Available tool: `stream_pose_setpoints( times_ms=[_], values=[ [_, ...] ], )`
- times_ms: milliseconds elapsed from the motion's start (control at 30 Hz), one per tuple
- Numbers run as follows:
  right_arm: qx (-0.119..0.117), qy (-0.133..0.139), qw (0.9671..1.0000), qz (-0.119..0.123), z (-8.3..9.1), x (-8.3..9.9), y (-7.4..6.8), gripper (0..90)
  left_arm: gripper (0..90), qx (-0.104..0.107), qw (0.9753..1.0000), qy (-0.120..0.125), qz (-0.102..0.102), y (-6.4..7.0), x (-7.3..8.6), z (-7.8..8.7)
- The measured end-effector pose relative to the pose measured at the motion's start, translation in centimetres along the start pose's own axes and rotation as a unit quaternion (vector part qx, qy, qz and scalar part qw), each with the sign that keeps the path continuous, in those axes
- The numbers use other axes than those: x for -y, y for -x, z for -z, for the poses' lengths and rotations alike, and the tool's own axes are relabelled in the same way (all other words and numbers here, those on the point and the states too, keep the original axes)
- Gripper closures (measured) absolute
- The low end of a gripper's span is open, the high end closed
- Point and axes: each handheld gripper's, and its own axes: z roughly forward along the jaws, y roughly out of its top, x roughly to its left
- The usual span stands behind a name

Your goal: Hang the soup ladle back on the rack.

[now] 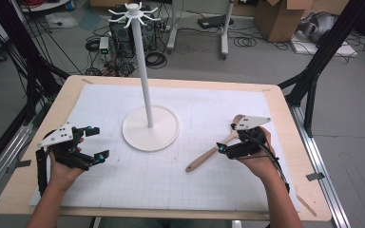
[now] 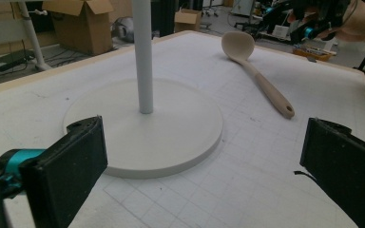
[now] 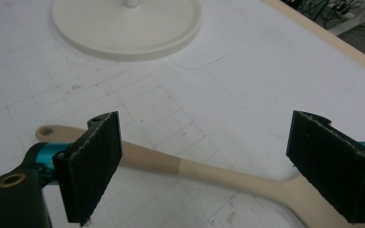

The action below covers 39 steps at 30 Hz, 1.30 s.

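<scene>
A beige spoon (image 1: 204, 159) lies on the white gridded mat (image 1: 209, 104), handle toward the front, bowl toward the back right. My right gripper (image 1: 226, 137) hovers open just above its handle; in the right gripper view the handle (image 3: 195, 168) runs across between the two wide-apart jaws of my right gripper (image 3: 209, 137), touching neither. A white stand (image 1: 150, 128) with a round base, a tall pole and hooks at the top stands mid-table. My left gripper (image 1: 98, 142) is open at the front left, empty, facing the stand's base (image 2: 171, 137) and the spoon (image 2: 261, 80).
The mat covers most of a wooden table (image 1: 66, 99). Black frame legs (image 1: 313, 61) rise at both sides. On the floor beyond are cardboard boxes (image 1: 278, 19), cables and a computer case (image 1: 121, 33).
</scene>
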Motion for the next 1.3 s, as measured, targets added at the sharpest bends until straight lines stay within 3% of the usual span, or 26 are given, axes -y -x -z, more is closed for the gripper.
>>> stream_pose_setpoints(
  times_ms=[100,233,267,300,333,433,567,600,633,667,700,767,1067,1100,1133,1200,1233,1267,1300],
  values=[
    [-0.019,-0.019,0.9996,0.010,-0.8,-0.6,0.1,10.3,2.1,-0.001,1.0000,0.001,-0.001,0.0,0.0,0.0],
    [-0.024,-0.041,0.9986,0.023,-1.4,-1.2,0.4,10.3,2.1,0.000,1.0000,0.000,-0.002,-0.1,0.0,0.0],
    [-0.030,-0.058,0.9974,0.029,-1.8,-1.6,0.6,10.3,2.1,-0.001,1.0000,0.001,0.000,-0.1,0.0,0.0],
    [-0.030,-0.058,0.9974,0.029,-1.8,-1.6,0.6,10.3,2.1,-0.001,1.0000,0.001,0.000,-0.1,0.0,0.0],
    [-0.034,-0.076,0.9956,0.044,-2.1,-2.0,0.8,10.3,2.1,-0.002,1.0000,0.000,-0.001,-0.1,0.0,0.1],
    [-0.043,-0.093,0.9936,0.048,-2.5,-2.3,1.0,10.3,2.1,-0.002,1.0000,0.000,-0.002,-0.1,0.0,0.1],
    [-0.055,-0.148,0.9847,0.074,-3.8,-2.8,1.2,10.3,2.1,-0.002,1.0000,-0.002,-0.001,-0.1,0.1,0.0],
    [-0.055,-0.148,0.9847,0.074,-3.8,-2.8,1.2,10.3,2.1,-0.002,1.0000,-0.002,0.000,-0.1,0.1,0.0],
    [-0.061,-0.179,0.9781,0.087,-4.4,-2.9,1.0,10.3,2.1,-0.002,1.0000,-0.003,-0.001,-0.1,0.1,0.0],
    [-0.061,-0.179,0.9781,0.087,-4.4,-2.9,1.0,10.3,2.1,-0.002,1.0000,-0.003,-0.001,-0.1,0.1,0.0],
    [-0.066,-0.201,0.9720,0.101,-5.1,-3.0,0.8,10.4,2.1,-0.002,1.0000,-0.003,-0.001,-0.1,0.1,-0.1],
    [-0.069,-0.205,0.9704,0.108,-5.3,-3.0,0.7,10.4,2.1,-0.003,1.0000,-0.004,-0.001,-0.1,0.1,-0.1],
    [-0.075,-0.255,0.9527,0.147,-7.4,-2.1,0.6,10.3,2.1,-0.001,1.0000,-0.006,-0.002,-0.2,0.2,-0.1],
    [-0.075,-0.255,0.9527,0.147,-7.4,-2.1,0.6,10.3,2.1,-0.001,1.0000,-0.006,-0.002,-0.2,0.2,-0.1],
    [-0.086,-0.261,0.9490,0.155,-7.8,-1.9,0.7,10.3,2.1,-0.001,1.0000,-0.005,-0.002,-0.1,0.2,-0.1],
    [-0.091,-0.263,0.9479,0.155,-7.8,-1.9,0.7,10.4,2.1,-0.001,1.0000,-0.005,-0.002,-0.2,0.2,-0.1],
    [-0.094,-0.273,0.9439,0.161,-8.0,-1.7,0.7,10.5,2.1,-0.001,1.0000,-0.004,-0.001,-0.2,0.2,-0.1],
    [-0.094,-0.273,0.9439,0.161,-8.0,-1.7,0.7,10.5,2.1,-0.001,1.0000,-0.006,-0.002,-0.2,0.2,-0.1],
    [-0.092,-0.294,0.9347,0.176,-8.2,-1.7,0.5,10.7,2.1,0.001,1.0000,-0.008,-0.002,-0.2,0.2,-0.2]
  ],
)
